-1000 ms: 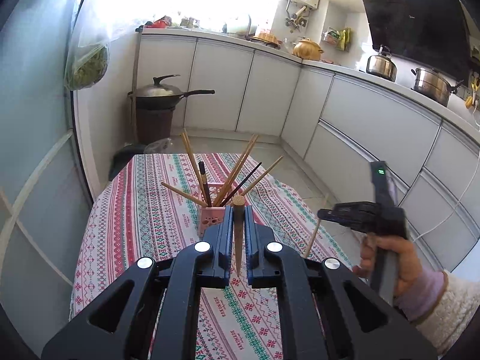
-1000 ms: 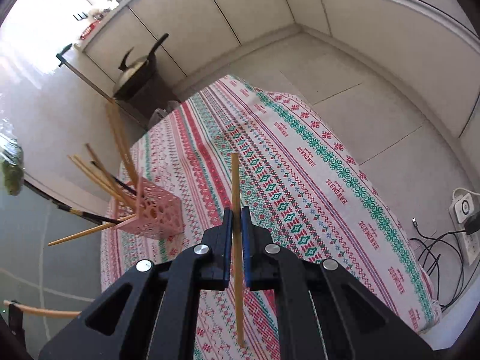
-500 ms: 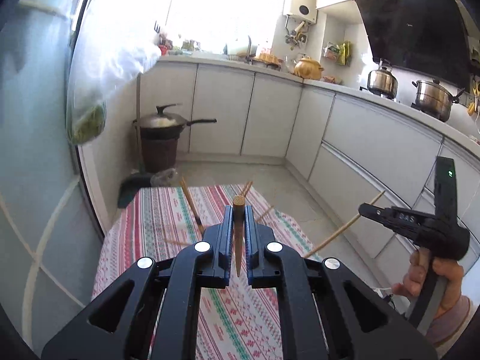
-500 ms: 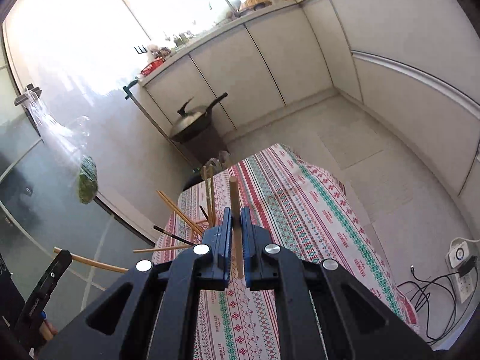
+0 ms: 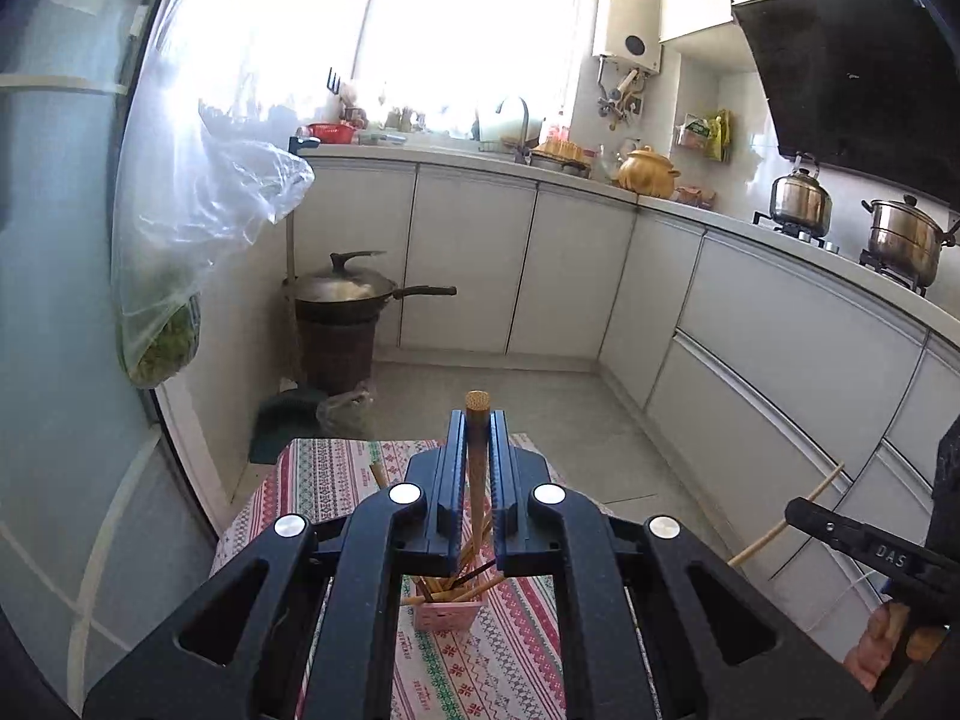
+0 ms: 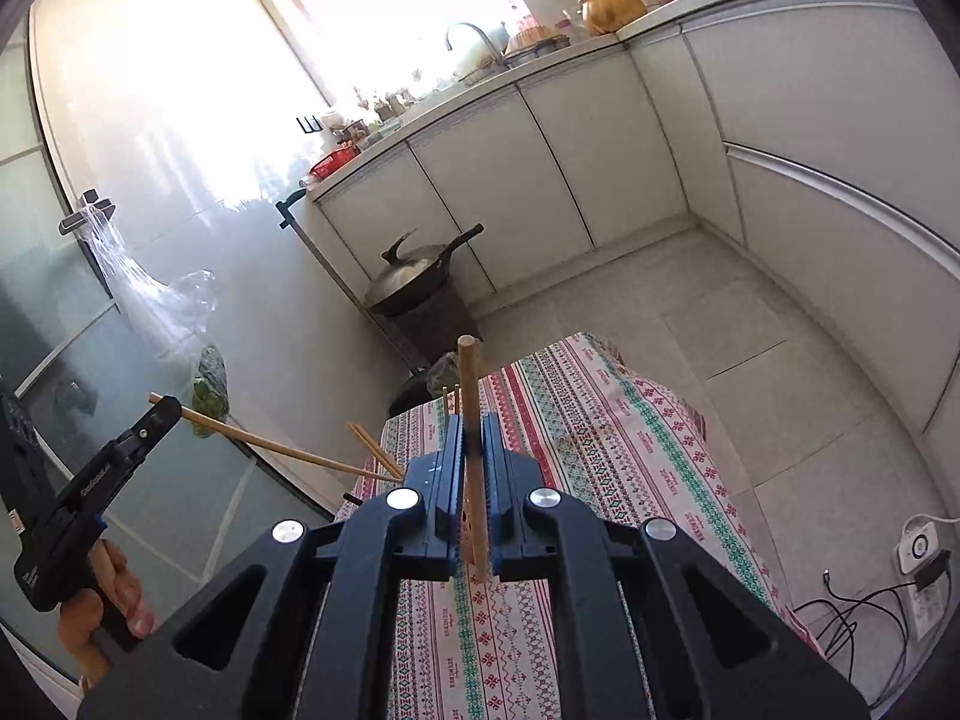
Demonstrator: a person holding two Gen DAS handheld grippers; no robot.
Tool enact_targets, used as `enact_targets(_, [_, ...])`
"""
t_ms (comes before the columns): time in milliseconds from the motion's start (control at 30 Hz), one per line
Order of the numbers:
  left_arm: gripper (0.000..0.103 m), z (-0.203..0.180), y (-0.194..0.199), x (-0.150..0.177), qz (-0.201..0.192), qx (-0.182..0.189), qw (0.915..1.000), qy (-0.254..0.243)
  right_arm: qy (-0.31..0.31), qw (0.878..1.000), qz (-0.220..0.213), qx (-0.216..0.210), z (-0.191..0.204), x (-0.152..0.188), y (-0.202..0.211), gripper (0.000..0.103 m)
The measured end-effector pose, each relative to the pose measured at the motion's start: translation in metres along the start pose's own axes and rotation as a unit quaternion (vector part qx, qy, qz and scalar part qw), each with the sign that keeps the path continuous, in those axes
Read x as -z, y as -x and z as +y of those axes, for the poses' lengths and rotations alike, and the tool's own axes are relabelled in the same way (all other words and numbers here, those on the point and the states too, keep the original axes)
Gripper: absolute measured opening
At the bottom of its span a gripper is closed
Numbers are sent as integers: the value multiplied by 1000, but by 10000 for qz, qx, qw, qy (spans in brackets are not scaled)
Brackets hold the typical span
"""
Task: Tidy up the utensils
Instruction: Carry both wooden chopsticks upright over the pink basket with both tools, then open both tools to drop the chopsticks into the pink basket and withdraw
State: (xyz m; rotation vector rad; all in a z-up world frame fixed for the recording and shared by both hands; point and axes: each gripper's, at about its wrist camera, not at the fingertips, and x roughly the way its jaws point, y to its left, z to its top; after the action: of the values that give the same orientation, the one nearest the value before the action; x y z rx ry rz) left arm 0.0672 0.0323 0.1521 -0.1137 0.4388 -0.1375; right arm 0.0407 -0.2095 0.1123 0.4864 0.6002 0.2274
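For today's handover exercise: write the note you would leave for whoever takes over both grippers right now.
Left gripper: shut on one wooden chopstick.
Right gripper: shut on another chopstick.
The pink holder stands on the patterned tablecloth, directly below the left gripper, already holding several chopsticks.
Done: most chopsticks are in the holder.
Left: lower each held chopstick into the holder and release. No loose ones show on the visible cloth.
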Motion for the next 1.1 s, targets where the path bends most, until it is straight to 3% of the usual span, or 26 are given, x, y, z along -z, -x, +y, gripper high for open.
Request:
enact_targets(267, [7,25,-70,29,760,-268,9959,400,-32,9997,190,121,-9,3,-19,6])
enact_targets(333, [18,34,-75,33,831,-298,9944,587,-39,9997,227,128,-10,4,-22,6])
enact_targets(400, [33,41,-70,33,722,-363,9941,718,-38,9996,245,139,-10,4,-24,6])
enact_targets(600, [47,56,-46,30,366,-476,9942,893,-27,9996,266,96,-2,3,-28,6])
enact_targets(833, [54,80,-17,56,229,-687,9905,1166,135,9997,198,24,23,-5,-31,6])
enact_targets(1100, [58,93,-2,106,710,-685,9885,1142,378,9992,-94,0,70,-28,-46,6])
